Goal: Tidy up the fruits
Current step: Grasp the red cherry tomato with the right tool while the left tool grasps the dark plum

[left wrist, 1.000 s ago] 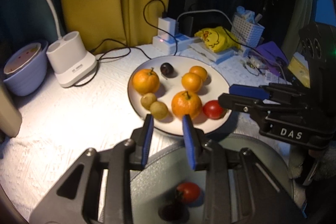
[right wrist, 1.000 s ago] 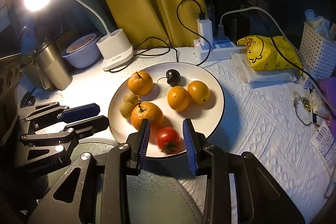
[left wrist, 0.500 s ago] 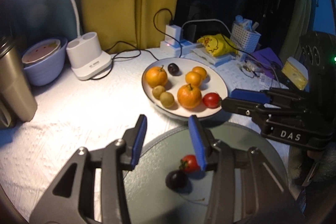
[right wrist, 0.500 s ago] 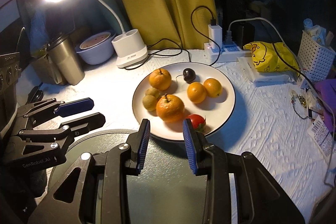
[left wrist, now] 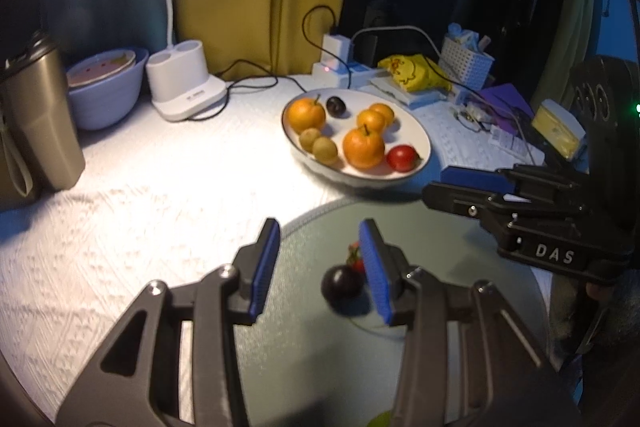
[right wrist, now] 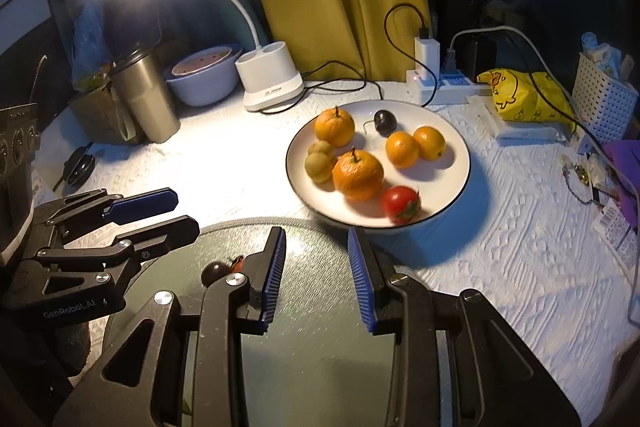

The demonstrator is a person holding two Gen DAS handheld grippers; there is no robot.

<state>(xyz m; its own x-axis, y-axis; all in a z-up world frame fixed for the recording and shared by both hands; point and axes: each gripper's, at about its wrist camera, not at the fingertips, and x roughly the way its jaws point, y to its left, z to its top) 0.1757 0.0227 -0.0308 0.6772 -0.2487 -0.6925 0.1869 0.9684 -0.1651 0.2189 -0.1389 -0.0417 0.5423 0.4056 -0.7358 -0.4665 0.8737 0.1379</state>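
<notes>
Tomato (right wrist: 401, 204) is sitting loose near the white plate's (right wrist: 448, 195) front rim, beside the large orange (right wrist: 357, 174). Right gripper (right wrist: 317, 279), fingers spread and empty, is pulling back from it over the grey-green plate (right wrist: 320, 367) without a grasp. Left gripper (left wrist: 316, 267), also released, is retreating above the dark cherry (left wrist: 343, 283) and second tomato (left wrist: 356, 259) already transferred. Seven fruits are remaining.

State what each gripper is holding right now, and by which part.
Nothing is held. The left gripper and the right gripper are both open and empty above the grey plate; the dark cherry lies loose on that plate.
</notes>
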